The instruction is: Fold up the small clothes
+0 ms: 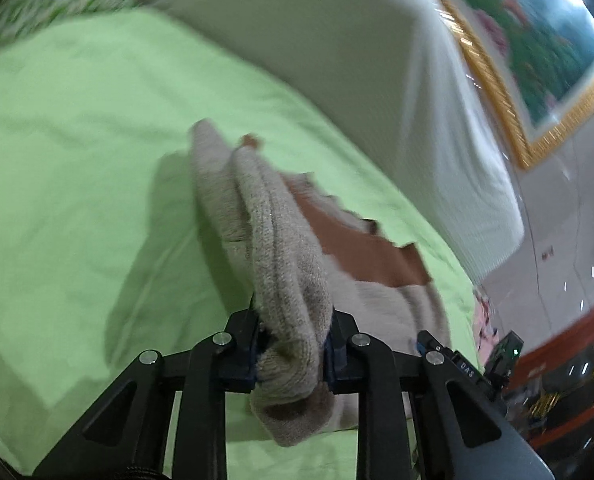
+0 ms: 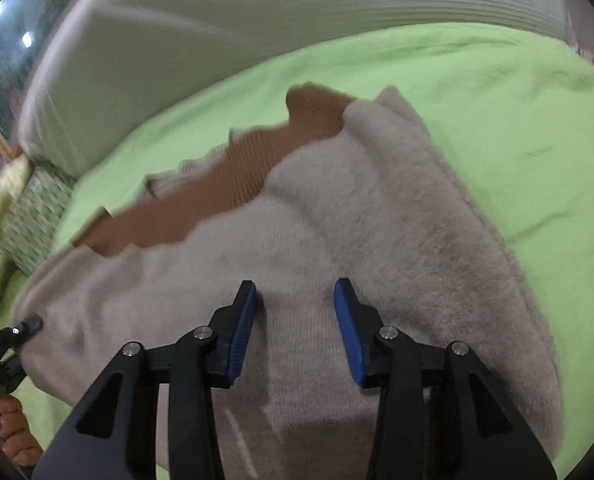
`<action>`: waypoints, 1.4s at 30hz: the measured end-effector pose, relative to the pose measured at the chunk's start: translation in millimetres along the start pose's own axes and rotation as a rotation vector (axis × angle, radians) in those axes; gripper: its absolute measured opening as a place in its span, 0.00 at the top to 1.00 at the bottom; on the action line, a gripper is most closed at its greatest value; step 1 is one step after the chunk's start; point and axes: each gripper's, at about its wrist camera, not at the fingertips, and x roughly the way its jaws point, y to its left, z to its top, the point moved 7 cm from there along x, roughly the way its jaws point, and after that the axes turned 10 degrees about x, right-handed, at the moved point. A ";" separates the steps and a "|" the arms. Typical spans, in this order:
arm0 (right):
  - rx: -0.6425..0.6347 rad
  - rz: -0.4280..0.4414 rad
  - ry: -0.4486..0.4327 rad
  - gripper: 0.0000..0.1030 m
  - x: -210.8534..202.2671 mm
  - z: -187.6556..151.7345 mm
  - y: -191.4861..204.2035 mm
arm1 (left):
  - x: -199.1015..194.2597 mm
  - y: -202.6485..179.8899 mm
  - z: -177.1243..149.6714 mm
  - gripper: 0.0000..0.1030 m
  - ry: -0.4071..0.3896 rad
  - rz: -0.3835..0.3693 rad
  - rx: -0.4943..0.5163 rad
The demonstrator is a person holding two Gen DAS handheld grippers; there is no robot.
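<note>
A beige knitted garment (image 2: 337,232) with a brown zigzag band (image 2: 233,184) lies on a light green sheet (image 2: 517,140). My left gripper (image 1: 295,340) is shut on a bunched edge of the beige garment (image 1: 273,248) and holds it lifted off the sheet. My right gripper (image 2: 295,312) is open, its blue pads (image 2: 347,320) hovering just over the garment's flat middle. The left gripper also shows at the left edge of the right wrist view (image 2: 17,332), at the garment's left edge. The right gripper's tip shows in the left wrist view (image 1: 437,344).
A white pillow or cushion (image 2: 257,20) lies behind the green sheet. A gold-framed picture (image 1: 537,60) hangs on the wall. A patterned green and yellow fabric (image 2: 21,216) lies at the left. A tiled floor (image 1: 569,248) lies beyond the bed's edge.
</note>
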 end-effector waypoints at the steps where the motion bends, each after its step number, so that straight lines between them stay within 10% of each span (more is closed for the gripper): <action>1: 0.042 0.038 0.008 0.59 -4.4 1.6 -3.2 | -0.5 -11.4 4.0 0.80 -0.004 -0.007 0.029; 8: 0.240 0.312 0.002 0.58 -31.3 7.0 -20.7 | 20.9 -170.0 17.8 0.85 -0.018 -0.204 0.352; 12: 0.360 0.419 0.007 0.58 -35.6 8.1 -41.1 | 80.1 -240.7 -44.4 0.90 0.180 -0.383 0.477; 15: 0.444 0.515 0.017 0.58 -42.4 9.6 -51.8 | 100.9 -252.7 -89.3 0.87 0.287 -0.365 0.566; 21: 0.389 0.497 0.085 0.49 -41.6 11.4 -38.2 | 66.3 -205.7 -94.4 0.47 0.292 -0.344 0.474; 28: 0.151 0.366 0.124 0.36 -21.1 22.0 17.6 | 33.0 -115.6 -46.0 0.34 0.193 -0.190 0.284; 33: 0.033 0.247 0.244 0.27 15.4 32.3 35.2 | 51.6 -60.1 -46.0 0.33 0.265 -0.098 0.191; 42: -0.121 0.170 0.396 0.27 61.9 27.3 57.8 | 90.6 -48.8 -67.8 0.31 0.342 -0.171 0.062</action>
